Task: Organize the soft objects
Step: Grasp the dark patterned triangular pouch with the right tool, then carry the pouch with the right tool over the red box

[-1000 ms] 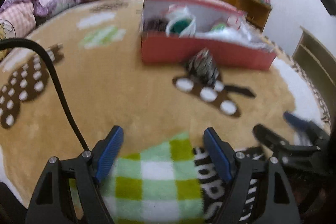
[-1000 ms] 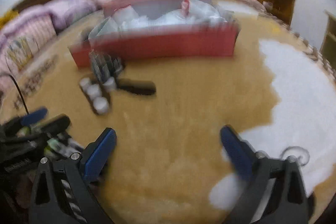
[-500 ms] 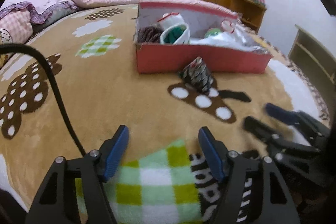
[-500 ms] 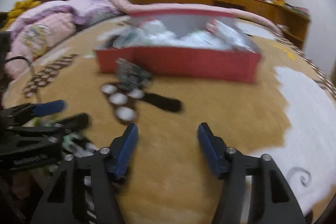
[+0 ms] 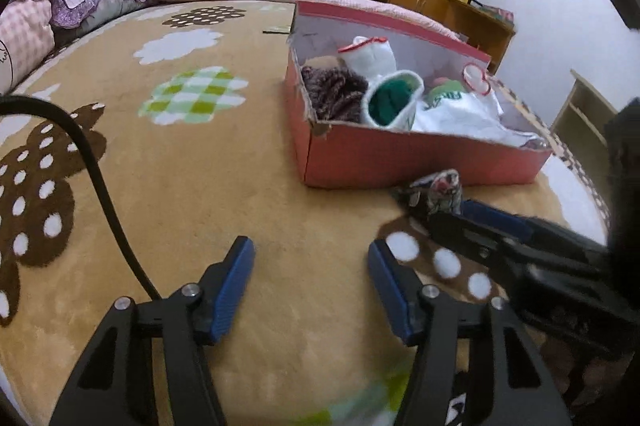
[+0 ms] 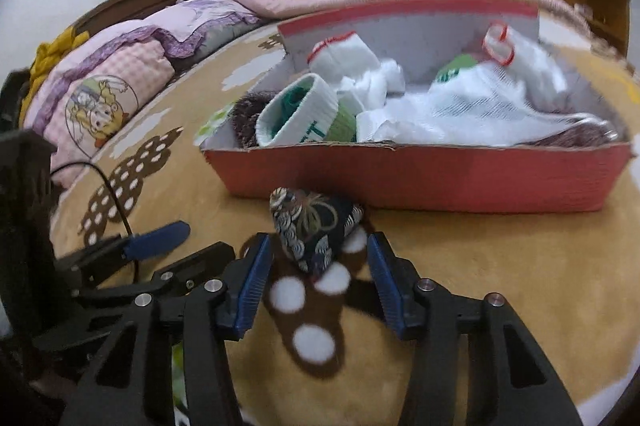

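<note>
A small dark patterned pouch (image 6: 310, 226) lies on the tan blanket just in front of the red cardboard box (image 6: 420, 178). My right gripper (image 6: 319, 246) has its jaws closing, with the pouch's near end between the blue pads, which stand apart from it. In the left wrist view the right gripper (image 5: 454, 214) reaches the pouch (image 5: 438, 188) from the right. My left gripper (image 5: 310, 254) hovers over bare blanket, its jaws closing slightly with nothing between them. The box (image 5: 400, 162) holds white socks, a rolled white-and-green sock (image 6: 298, 114), a brown knit piece and a white mesh bag.
The tan blanket (image 5: 200, 186) carries brown dotted, white and green checked patches. Pink pillows and a quilt (image 6: 120, 82) lie at the left. A black cable (image 5: 100, 186) runs to the left gripper (image 6: 192, 244). Wooden cabinets line the far wall.
Both grippers have moved forward toward the red box. The green checked patch has slipped out from under the left gripper. The right gripper's jaws have narrowed a lot and now straddle the pouch.
</note>
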{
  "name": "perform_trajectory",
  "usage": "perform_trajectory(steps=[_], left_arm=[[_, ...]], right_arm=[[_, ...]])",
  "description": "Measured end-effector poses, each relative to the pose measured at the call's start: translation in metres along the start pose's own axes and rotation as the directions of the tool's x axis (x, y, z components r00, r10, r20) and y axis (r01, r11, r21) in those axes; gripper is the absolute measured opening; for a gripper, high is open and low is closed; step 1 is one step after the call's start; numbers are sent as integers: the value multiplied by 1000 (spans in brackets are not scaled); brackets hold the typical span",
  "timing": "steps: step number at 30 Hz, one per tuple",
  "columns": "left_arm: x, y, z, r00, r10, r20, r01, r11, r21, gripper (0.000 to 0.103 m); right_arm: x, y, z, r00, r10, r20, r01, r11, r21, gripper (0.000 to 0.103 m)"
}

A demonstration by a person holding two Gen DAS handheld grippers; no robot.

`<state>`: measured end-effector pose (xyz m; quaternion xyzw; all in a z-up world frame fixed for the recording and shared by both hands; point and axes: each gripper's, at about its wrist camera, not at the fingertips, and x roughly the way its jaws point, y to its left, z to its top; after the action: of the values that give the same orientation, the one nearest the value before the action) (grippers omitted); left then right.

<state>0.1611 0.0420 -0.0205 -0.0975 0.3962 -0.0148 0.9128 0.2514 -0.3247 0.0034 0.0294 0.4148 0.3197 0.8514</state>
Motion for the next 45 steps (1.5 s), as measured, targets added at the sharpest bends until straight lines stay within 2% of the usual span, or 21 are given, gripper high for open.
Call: perform_trajectory(steps=[1, 4, 6, 10, 13, 14, 17, 20, 26, 29, 33, 36, 38, 45], left_arm=[[0, -2, -1, 1000, -4, 3, 4, 1000, 11, 66], [-1, -14, -5, 1000, 7, 9, -8, 997, 74, 66], [-3, -21, -8, 1000, -9, 14, 8, 994, 105, 66], [-9, -34, -15, 992, -127, -3, 126, 986, 112, 66], [-11, -46, -23, 986, -166, -3, 165, 978, 131, 66], [-12, -51, -26, 986, -164, -1, 162, 976, 145, 66], [-12, -61, -31, 991, -134, 15, 129, 975, 182, 66], [-12, -59, -31, 993, -119, 27, 113, 981, 158, 59], [-27, -45, -19, 983, -175, 47, 171, 982, 80, 56], [-49, -46, -4, 977, -177, 119, 167, 982, 90, 56], [-68, -46, 21, 967, -205, 153, 195, 978, 77, 56], [-72, -49, 33, 967, -169, 191, 151, 983, 104, 56], [-69, -52, 40, 969, -141, 201, 120, 986, 116, 56], [-56, -51, 52, 971, -142, 193, 121, 985, 119, 56]], right_arm=[[3, -2, 1, 1000, 16, -10, -16, 1000, 12, 30], [2, -5, 0, 999, 51, 3, -51, 998, 27, 26], [-5, -4, -3, 998, 63, 20, -63, 998, 16, 25], [-21, -8, -14, 998, 59, -15, -59, 997, 55, 25], [-49, -17, -28, 1000, 0, 2, 0, 997, 74, 25], [-58, -20, -32, 1000, -17, 20, 15, 997, 80, 25], [-69, -27, -38, 999, 16, 36, -20, 994, 108, 25], [-68, -28, -37, 999, 21, 36, -24, 995, 102, 25], [-80, -19, -32, 995, 46, 83, -52, 996, 75, 26], [-91, -15, -18, 991, 53, 123, -61, 996, 65, 26], [-117, -9, 6, 978, 59, 202, -71, 996, 56, 26], [-132, -5, 21, 967, 45, 251, -57, 997, 43, 26], [-134, -5, 30, 964, 42, 264, -55, 997, 45, 26], [-120, -14, 39, 968, 34, 248, -51, 997, 65, 26]])
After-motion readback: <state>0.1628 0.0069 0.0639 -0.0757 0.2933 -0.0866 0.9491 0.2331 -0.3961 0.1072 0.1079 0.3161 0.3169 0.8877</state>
